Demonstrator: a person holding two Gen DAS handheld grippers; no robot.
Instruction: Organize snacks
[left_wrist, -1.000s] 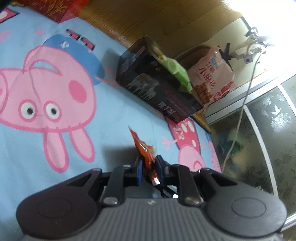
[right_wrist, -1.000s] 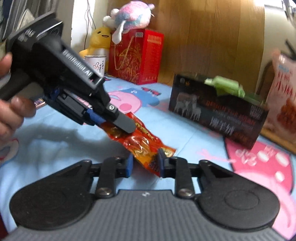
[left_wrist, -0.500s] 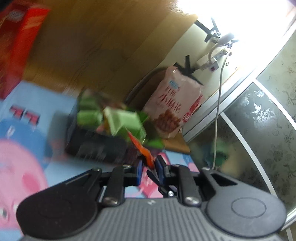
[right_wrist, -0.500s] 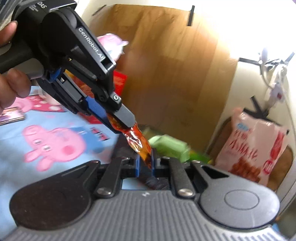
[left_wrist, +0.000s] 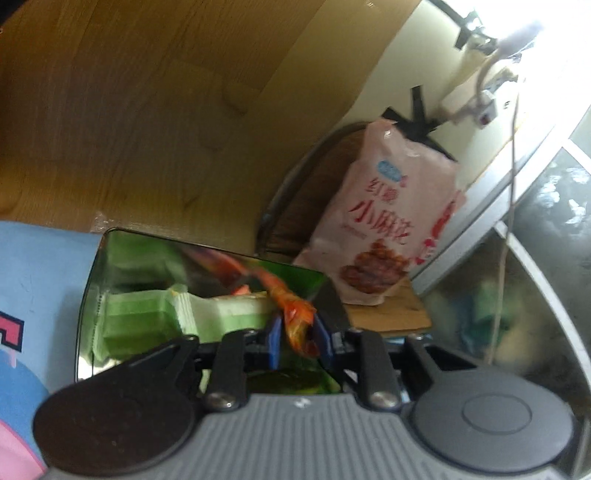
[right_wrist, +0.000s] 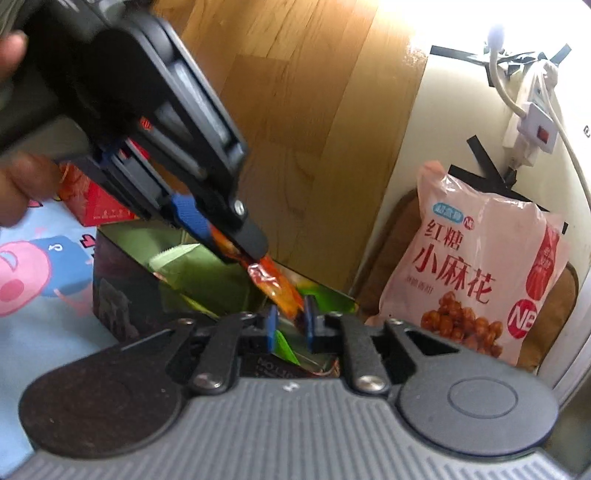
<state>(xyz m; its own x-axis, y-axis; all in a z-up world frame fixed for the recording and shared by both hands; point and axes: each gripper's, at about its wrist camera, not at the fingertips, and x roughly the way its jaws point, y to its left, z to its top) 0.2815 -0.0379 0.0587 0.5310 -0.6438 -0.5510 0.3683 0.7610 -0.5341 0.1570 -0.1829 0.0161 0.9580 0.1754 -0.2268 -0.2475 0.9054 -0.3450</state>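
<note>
Snack packet (right_wrist: 275, 286), frame centre, spans both grippers above box (right_wrist: 122, 295) on cartoon sheet (right_wrist: 44, 314); left gripper (left_wrist: 297, 338) pinches it, right gripper (right_wrist: 290, 326) just opening, packet between.

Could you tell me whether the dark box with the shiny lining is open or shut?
Open. The dark box has no lid over its top, and green packets show inside its shiny lining.

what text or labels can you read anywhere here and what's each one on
"红糖" and "小麻花": large red characters on the pink plastic snack bag leaning by the wall.
"NB": white letters in the red circle at that bag's lower corner.
Blue oval logo at the bag's top: too small to read.
Dark open-topped box: its side print is too blurred.
Orange-red snack packet: print unreadable.
</note>
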